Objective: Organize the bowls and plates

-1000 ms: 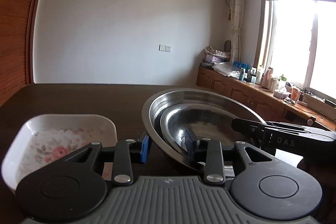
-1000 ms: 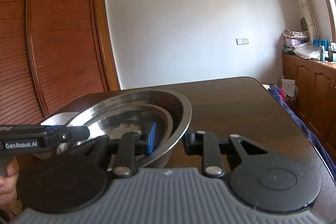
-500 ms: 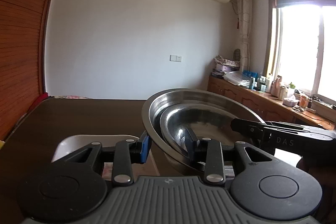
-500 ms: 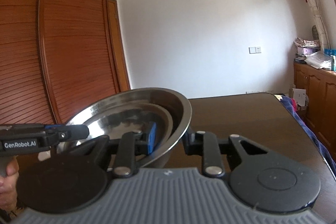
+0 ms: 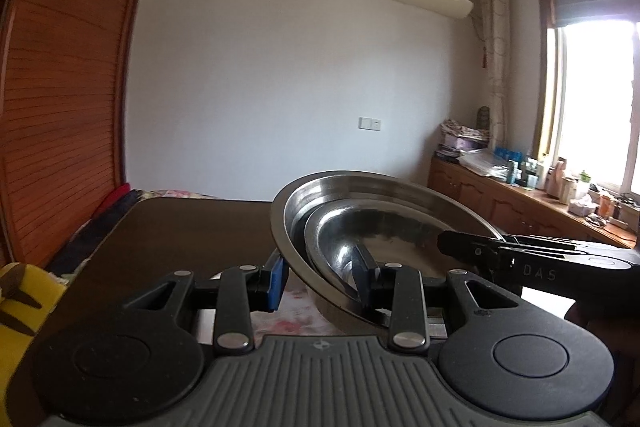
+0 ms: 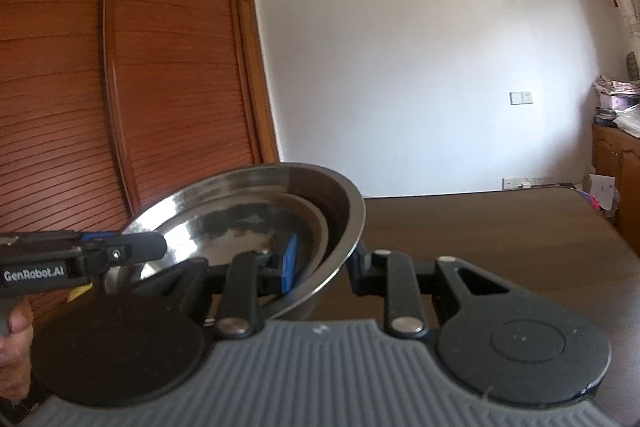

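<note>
While carrying nested steel bowls (image 5: 372,223), left gripper (image 5: 320,279) and right gripper (image 6: 324,263) clamped on opposite rims

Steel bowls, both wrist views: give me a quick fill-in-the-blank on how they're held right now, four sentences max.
1. The small bowl sits ____ the big bowl.
2. The bowls are made of ____.
3. The left hand-held gripper and the right hand-held gripper grip the bowls on ____ sides of the rim.
4. Under the bowls lies a dish with a ____ pattern.

Missing words: inside; steel; opposite; floral
</note>
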The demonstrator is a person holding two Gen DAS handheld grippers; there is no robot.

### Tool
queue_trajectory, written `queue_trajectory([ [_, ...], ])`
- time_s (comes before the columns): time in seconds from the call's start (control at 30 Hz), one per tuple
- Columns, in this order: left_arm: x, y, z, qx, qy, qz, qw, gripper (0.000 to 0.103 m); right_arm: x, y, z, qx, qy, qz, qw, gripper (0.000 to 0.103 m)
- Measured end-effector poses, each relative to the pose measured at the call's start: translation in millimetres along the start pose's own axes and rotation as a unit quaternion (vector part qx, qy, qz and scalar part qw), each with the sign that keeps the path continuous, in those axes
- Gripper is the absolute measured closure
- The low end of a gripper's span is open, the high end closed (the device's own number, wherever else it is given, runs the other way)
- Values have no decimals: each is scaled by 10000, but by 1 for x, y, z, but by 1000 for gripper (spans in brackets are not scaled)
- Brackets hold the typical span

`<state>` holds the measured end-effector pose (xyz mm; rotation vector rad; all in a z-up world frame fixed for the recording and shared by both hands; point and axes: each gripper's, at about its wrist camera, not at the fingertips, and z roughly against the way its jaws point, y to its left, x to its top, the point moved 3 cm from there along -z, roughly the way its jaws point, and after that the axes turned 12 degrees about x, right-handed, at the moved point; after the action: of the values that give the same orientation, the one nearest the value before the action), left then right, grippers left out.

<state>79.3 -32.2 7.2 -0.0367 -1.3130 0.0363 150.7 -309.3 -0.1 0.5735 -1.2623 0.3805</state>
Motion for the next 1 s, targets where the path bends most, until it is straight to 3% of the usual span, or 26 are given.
queue_trajectory([
  [0.47,-15,41,2,348,157,203,9991,38,-6,30,-28,324,240,153,9991,75],
  [1.0,-23,41,-11,392,331,224,9984,38,-14,32,-42,341,525,80,9980,75],
])
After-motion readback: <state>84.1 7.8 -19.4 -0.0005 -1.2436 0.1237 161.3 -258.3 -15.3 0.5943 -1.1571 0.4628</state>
